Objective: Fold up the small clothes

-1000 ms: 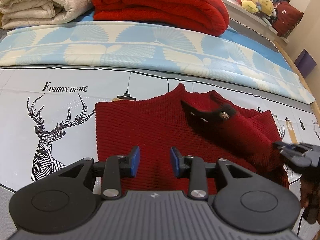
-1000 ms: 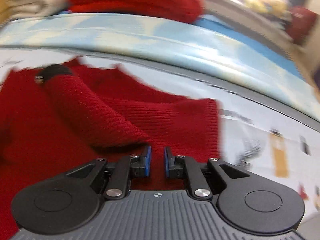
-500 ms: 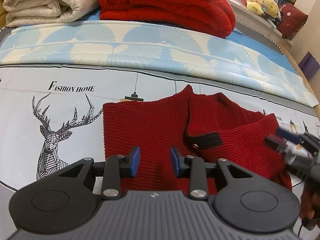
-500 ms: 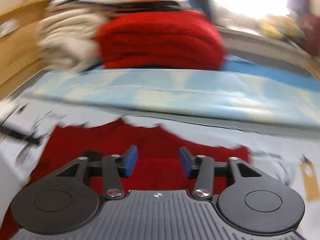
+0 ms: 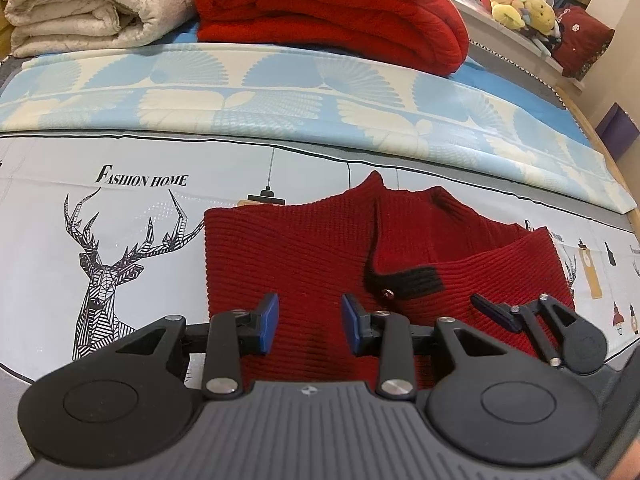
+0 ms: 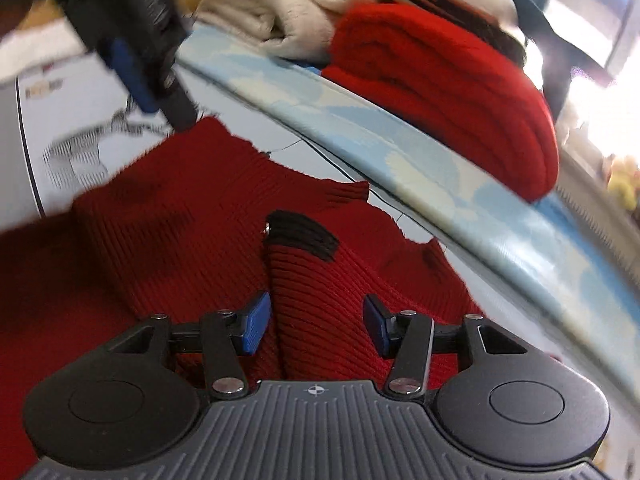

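A small red knit sweater (image 5: 296, 256) lies flat on the printed sheet, also in the right wrist view (image 6: 192, 216). Its right sleeve is folded across the body, the black cuff (image 5: 416, 280) with a metal snap lying mid-chest, also in the right wrist view (image 6: 304, 236). My left gripper (image 5: 308, 322) is open and empty over the sweater's lower hem. My right gripper (image 6: 316, 326) is open and empty over the folded sleeve; it also shows at the right of the left wrist view (image 5: 516, 316). The left gripper's blue pad shows at the upper left of the right wrist view (image 6: 132, 76).
A printed sheet with a deer drawing (image 5: 108, 264) covers the bed. Behind it lie a blue-and-cream patterned cloth (image 5: 280, 92), a folded red blanket (image 5: 332, 8) and a cream blanket (image 5: 88, 4). Plush toys (image 5: 516, 4) sit on a ledge at the far right.
My right gripper opened, let go of the sleeve and drew back toward the sweater's lower right. The sleeve cuff now rests lower across the chest. My left gripper stayed open in place.
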